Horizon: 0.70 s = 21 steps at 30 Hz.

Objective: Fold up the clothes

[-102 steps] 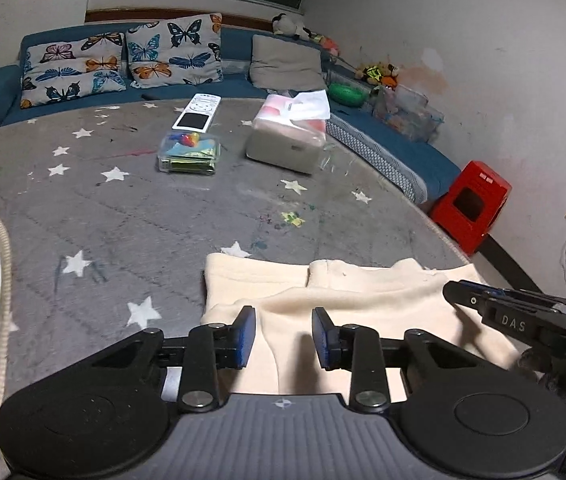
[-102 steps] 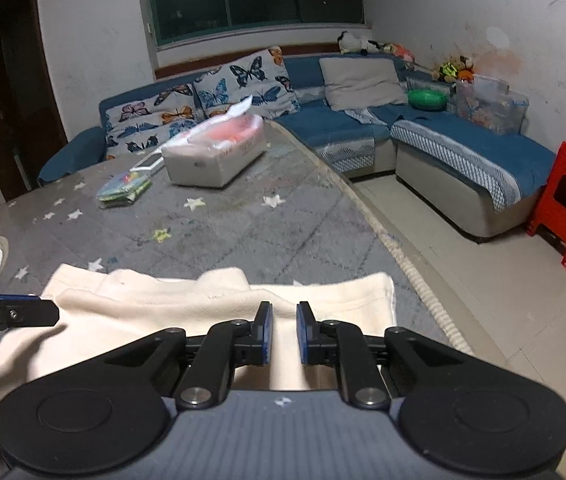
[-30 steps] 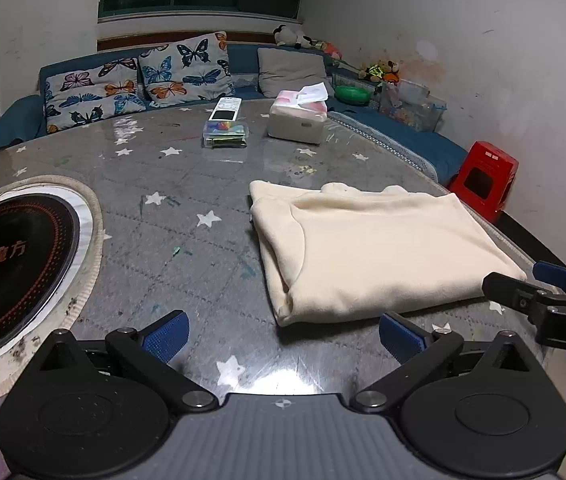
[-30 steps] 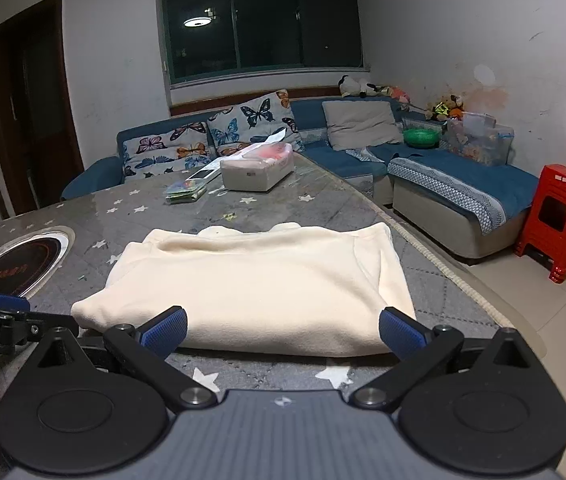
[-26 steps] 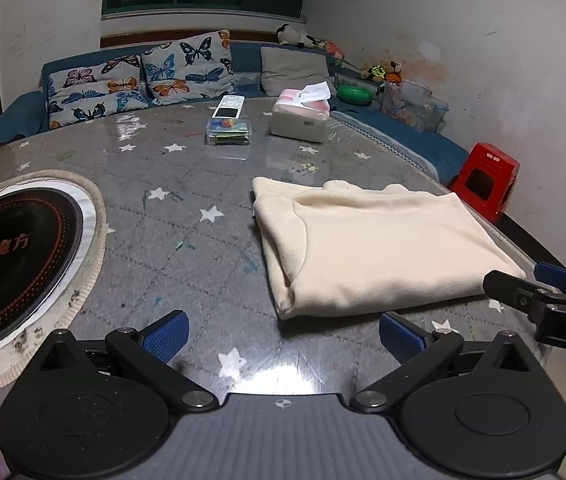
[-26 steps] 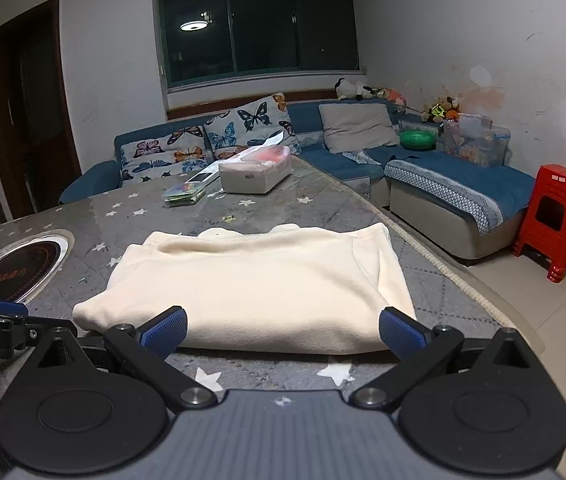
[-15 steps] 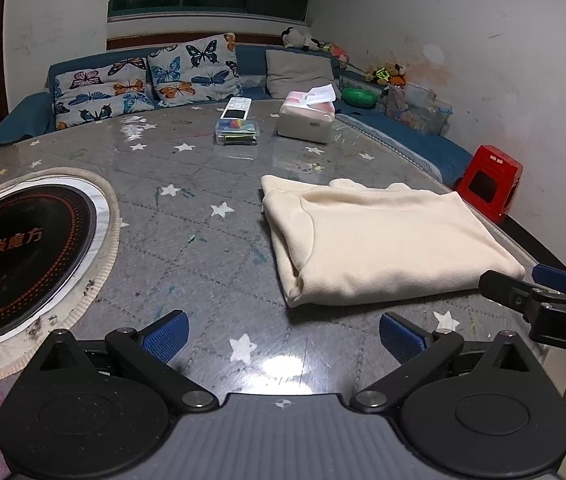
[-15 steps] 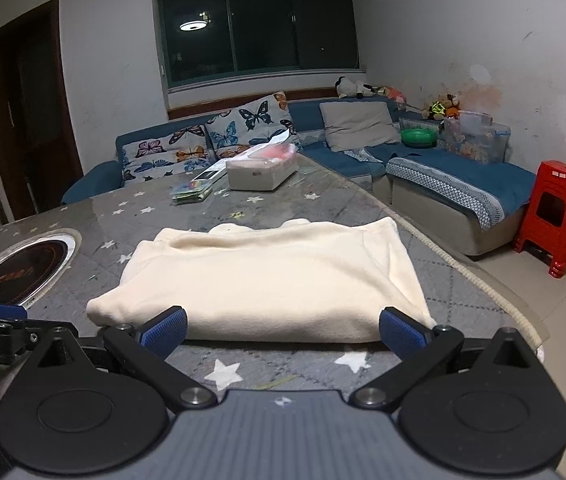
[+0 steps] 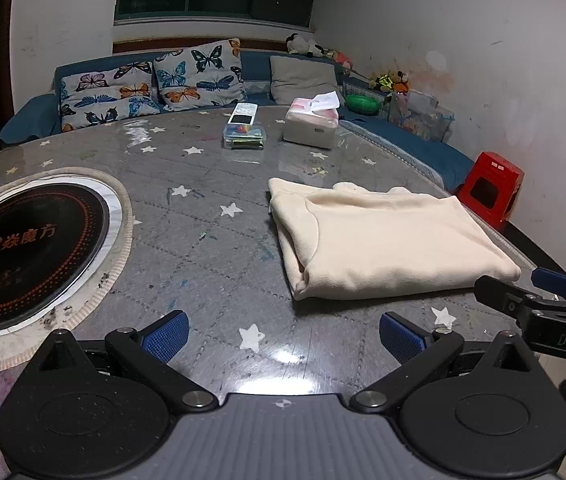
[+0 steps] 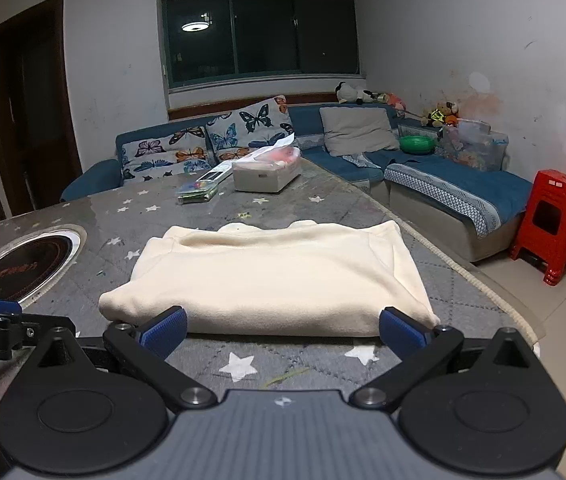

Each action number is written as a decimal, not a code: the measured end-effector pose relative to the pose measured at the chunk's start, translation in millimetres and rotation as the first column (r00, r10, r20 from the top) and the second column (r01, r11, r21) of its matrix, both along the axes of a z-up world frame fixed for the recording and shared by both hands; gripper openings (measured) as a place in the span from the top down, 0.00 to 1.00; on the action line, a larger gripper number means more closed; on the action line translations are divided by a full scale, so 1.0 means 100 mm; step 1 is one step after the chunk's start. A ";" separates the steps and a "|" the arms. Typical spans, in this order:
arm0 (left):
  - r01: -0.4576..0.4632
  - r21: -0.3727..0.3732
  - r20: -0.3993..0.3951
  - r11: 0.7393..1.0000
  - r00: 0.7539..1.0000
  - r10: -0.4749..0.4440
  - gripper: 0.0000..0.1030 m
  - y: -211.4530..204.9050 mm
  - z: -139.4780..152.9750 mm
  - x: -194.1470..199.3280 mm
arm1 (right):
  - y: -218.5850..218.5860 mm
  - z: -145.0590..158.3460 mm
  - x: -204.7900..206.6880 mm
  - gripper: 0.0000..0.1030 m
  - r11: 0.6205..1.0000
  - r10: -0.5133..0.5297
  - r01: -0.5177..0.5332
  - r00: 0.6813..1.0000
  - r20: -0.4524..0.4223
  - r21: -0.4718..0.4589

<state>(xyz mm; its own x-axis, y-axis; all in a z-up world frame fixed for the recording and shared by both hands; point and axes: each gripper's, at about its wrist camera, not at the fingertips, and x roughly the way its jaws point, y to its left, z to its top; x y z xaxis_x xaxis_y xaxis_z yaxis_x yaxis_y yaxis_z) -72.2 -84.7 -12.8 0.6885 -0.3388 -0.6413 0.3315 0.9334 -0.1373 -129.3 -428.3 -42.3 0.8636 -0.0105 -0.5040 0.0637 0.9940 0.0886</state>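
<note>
Cream garment (image 10: 271, 276) lies folded into a flat rectangle on the grey star-print table (image 9: 203, 220), well to the right of the round black hotplate (image 9: 31, 248) set into the tabletop, near the table's rounded edge. Looks like fleece or thick knit: matte, fuzzy, soft rounded edges, at least 2 layers stacked, with a sleeve or flap tucked along the side nearest the hotplate. Judged light, limp and non-fragile; it should drape and sag when lifted, so 1 pinch point would let the fold collapse. Best hold is likely the 2 near corners of the thick folded edge, 1 per gripper, pinching all layers together. Tabletop is glossy with glare, probably glass or clear film over the quilted cloth, so the bundle may slide rather than stay put when pushed. Left gripper (image 9: 281, 330) is released, blue pads spread wide, holding nothing, hovering short of the garment on the hotplate side. Right gripper (image 10: 281, 324) is also spread wide and empty, its pads framing the garment's near edge; whether they touch it is unclear. Beyond the garment from the hotplate: tissue box (image 9: 311, 128), clear plastic box (image 9: 244, 137), white remote (image 9: 243, 114). Fold looks about complete.
</note>
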 end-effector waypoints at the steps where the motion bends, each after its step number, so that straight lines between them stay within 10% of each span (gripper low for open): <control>1: 0.002 0.000 0.001 1.000 1.000 -0.002 0.00 0.00 0.00 -0.01 | 0.00 0.00 0.00 0.00 1.000 0.002 -0.002 1.000 -0.003 0.003; 21: -0.003 0.017 0.034 1.000 0.999 0.002 0.00 -0.02 0.06 -0.22 | 0.04 0.08 -0.22 0.00 1.000 0.013 -0.014 0.999 0.039 0.016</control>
<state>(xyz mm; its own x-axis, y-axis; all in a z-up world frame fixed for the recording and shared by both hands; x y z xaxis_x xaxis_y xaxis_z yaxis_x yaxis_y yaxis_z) -94.4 -86.5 -6.4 0.7106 -0.3262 -0.6235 0.3333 0.9364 -0.1100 -151.3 -424.3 -34.3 0.8827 0.0092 -0.4698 0.0467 0.9932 0.1071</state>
